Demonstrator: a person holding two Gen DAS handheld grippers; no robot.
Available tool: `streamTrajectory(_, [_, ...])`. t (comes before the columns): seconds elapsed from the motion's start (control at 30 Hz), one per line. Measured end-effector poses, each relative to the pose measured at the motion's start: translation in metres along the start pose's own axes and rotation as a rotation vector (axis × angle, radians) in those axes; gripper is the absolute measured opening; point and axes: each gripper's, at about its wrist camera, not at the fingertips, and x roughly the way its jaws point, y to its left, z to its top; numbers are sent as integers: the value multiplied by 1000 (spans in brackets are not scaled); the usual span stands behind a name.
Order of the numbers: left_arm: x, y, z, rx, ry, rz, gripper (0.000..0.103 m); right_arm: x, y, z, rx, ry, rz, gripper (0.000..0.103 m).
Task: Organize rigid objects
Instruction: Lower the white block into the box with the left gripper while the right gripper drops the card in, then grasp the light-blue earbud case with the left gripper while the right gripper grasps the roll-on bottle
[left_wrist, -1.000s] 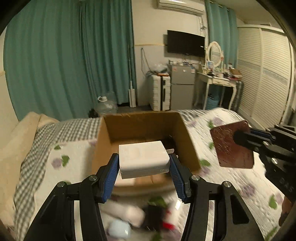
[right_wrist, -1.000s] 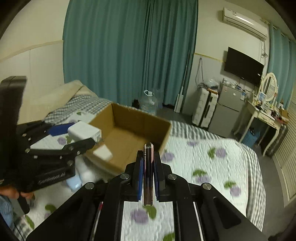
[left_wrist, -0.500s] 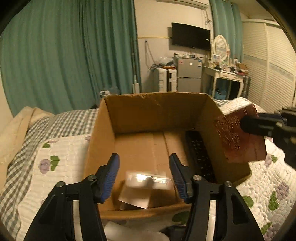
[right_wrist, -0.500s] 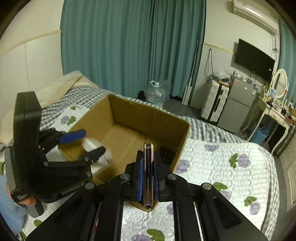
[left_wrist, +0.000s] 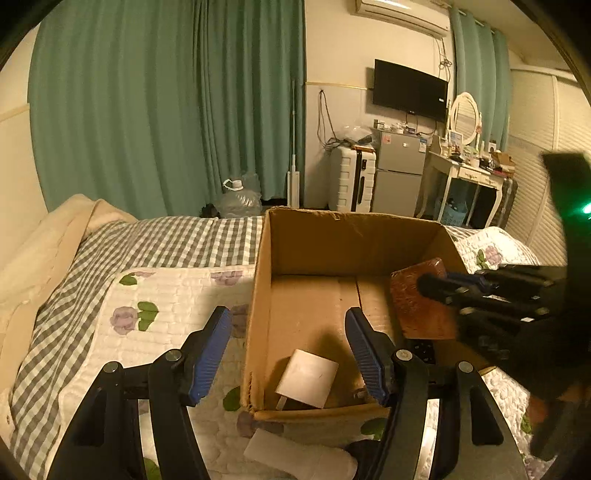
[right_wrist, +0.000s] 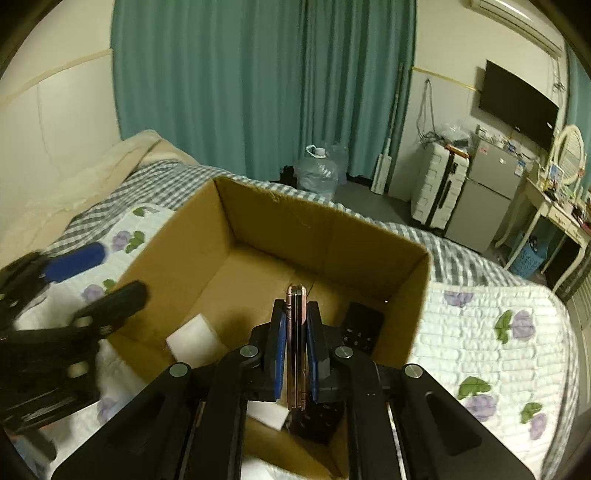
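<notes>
- Right wrist view: right claw (right_wrist: 295, 354) pinches a thin pink slab (right_wrist: 295, 332) edge-on, above the cardboard box (right_wrist: 325, 229) interior.
- Slab looks stiff, light, slick-edged; the flat-face grip suits it.
- Left claw (left_wrist: 288, 350) is spread, empty; white block (left_wrist: 306, 384) lies between its fingers, below, inside the box.

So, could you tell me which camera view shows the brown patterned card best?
The left wrist view: the brown patterned card shows its broad face, pinched by the right gripper over the cardboard box. The right wrist view shows only its thin edge.
</notes>
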Motion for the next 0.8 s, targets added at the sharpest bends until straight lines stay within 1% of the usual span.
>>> streamTrajectory(0.07, [-4,1,-2,0,7,2,67,-6,-1,-6,10,-23,-17,71])
streamTrajectory(0.1, [-5,1,-2,0,13,4,67,-15,-3,-9,17,-44,-13,71])
streamTrajectory(0.17, [-11,3,-3,-12,18,8,67,-27,-5,-12,17,-49,-14,71])
streamTrajectory(0.27, [-25,6,-8,-24,25,5,67,-50,-7,-18,10,-68,-46,72])
streamTrajectory(0.33, [-36,8,-13,-12,25,23,67,-68,-6,-25,9,-83,-53,75])
streamTrajectory(0.37, [-43,8,-18,-2,25,40,67,-76,-5,-29,12,-86,-53,77])
streamTrajectory(0.4, [-47,9,-23,4,29,52,67,-85,-4,-37,14,-90,-49,78])
streamTrajectory(0.5, [-54,14,-42,-3,60,60,67,-98,1,-56,9,-79,-43,78])
streamTrajectory(0.63, [-52,11,-82,13,125,38,67,-101,6,-87,10,-53,-32,79])
streamTrajectory(0.7, [-47,2,-98,54,160,42,67,-95,7,-100,16,-32,-18,79])
streamTrajectory(0.8, [-32,-13,-121,127,225,49,67,-83,10,-110,5,2,-11,79])
